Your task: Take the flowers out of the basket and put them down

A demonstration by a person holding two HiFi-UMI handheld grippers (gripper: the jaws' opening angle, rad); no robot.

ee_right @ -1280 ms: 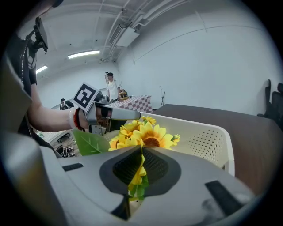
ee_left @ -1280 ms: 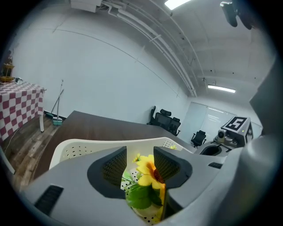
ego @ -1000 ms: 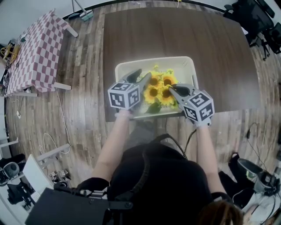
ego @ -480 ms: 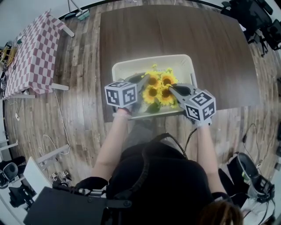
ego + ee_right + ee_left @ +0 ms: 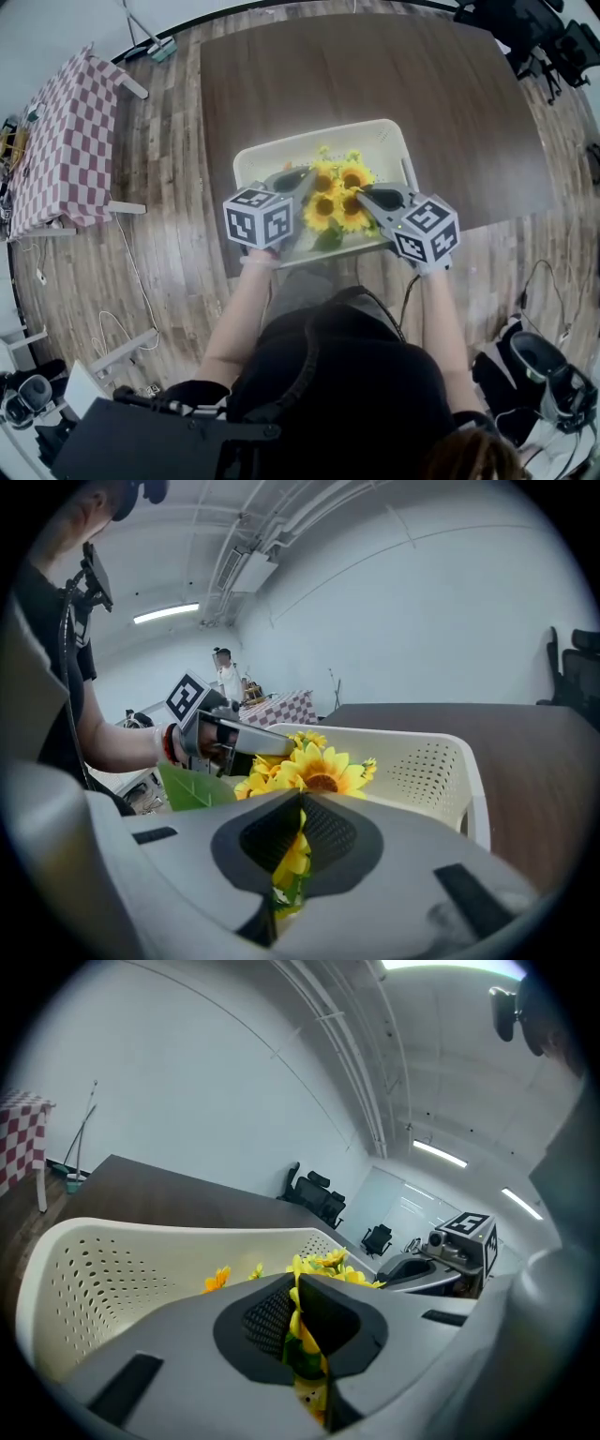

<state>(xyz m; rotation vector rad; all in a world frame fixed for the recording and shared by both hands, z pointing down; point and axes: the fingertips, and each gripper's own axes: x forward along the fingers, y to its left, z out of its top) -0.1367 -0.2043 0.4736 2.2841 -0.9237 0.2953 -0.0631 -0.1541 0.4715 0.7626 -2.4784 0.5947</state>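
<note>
Left tongs [image 5: 307,178], wide before, closing on flowers [image 5: 339,194] in basket [image 5: 392,132].

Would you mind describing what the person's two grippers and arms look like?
Both the left gripper and right gripper have smooth grey bodies with black ribbed pads, and each carries a white cube printed with black square markers. The left one's jaws are closing on flowers. The person wears a black short-sleeved top and a red wristband on the left wrist.
</note>
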